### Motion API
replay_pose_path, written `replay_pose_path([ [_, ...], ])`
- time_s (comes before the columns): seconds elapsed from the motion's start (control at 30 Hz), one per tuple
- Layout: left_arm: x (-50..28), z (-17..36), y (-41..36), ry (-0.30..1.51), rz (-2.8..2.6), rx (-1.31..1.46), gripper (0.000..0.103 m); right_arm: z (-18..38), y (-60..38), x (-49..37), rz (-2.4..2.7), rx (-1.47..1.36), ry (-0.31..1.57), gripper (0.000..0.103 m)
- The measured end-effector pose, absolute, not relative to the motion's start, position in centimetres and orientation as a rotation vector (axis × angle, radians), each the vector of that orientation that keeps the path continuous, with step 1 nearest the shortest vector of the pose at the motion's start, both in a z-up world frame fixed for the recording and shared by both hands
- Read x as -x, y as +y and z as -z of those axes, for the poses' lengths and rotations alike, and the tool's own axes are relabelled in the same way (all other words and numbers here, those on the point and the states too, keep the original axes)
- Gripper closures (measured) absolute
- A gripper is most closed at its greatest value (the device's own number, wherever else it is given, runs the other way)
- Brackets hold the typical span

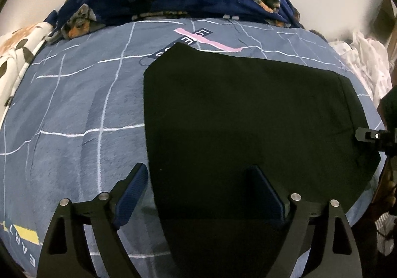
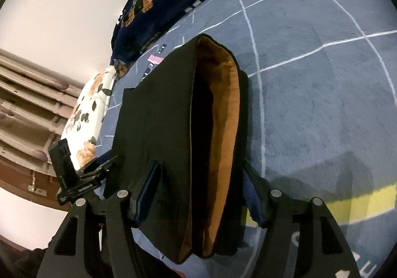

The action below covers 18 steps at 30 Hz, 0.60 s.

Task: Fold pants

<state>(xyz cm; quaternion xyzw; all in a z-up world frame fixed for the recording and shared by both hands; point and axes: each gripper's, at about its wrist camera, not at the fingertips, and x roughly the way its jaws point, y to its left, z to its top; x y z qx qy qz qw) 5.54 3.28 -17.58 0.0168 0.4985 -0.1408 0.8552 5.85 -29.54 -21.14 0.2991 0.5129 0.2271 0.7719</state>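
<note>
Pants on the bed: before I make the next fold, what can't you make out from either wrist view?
- Left wrist view: the near edge of the pants is cut off by the frame bottom, behind the left gripper.
- Left wrist view: the pants read as solid black, so layers and creases can't be told.
- Right wrist view: the pants' opening with tan lining goes dark inside.
- Right wrist view: the right gripper straddles the pants; contact unclear.

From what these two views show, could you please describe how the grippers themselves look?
Both look alike. The left gripper and right gripper have matte black angular linkage arms with triangular cutouts and round silver pins at the joints. Each finger carries a ribbed dark blue pad. In the right view, the left gripper's black body bears small white lettering, too small to read. No cables or sleeves are clearly visible.
</note>
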Motion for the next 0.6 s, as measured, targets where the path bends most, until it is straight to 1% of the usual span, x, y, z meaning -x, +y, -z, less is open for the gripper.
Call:
replay_pose_path([
  [0.07, -5.6, 17.6, 3.1, 1.046, 0.294, -0.047, 0.013, 21.2, -29.7, -6.0, -0.508, -0.658, 1.107, 0.041],
  [0.23, -5.6, 17.7, 2.6, 1.033, 0.289, -0.077, 0.012, 21.2, -29.3, -6.0, -0.541, -0.629, 1.091, 0.037],
  [0.33, -5.5, 17.7, 2.3, 1.026, 0.283, -0.099, 0.011, 20.8, -28.5, -5.9, -0.568, -0.590, 1.078, 0.026],
  [0.4, -5.5, 17.7, 2.1, 1.020, 0.280, -0.113, 0.010, 20.6, -27.8, -5.9, -0.580, -0.565, 1.075, 0.014],
  [0.5, -5.5, 17.7, 1.8, 1.015, 0.276, -0.128, 0.010, 20.4, -26.8, -6.2, -0.582, -0.534, 1.090, 0.002],
  [0.6, -5.5, 17.8, 1.7, 1.011, 0.273, -0.135, 0.010, 20.2, -26.0, -6.2, -0.571, -0.477, 1.099, 0.000],
])
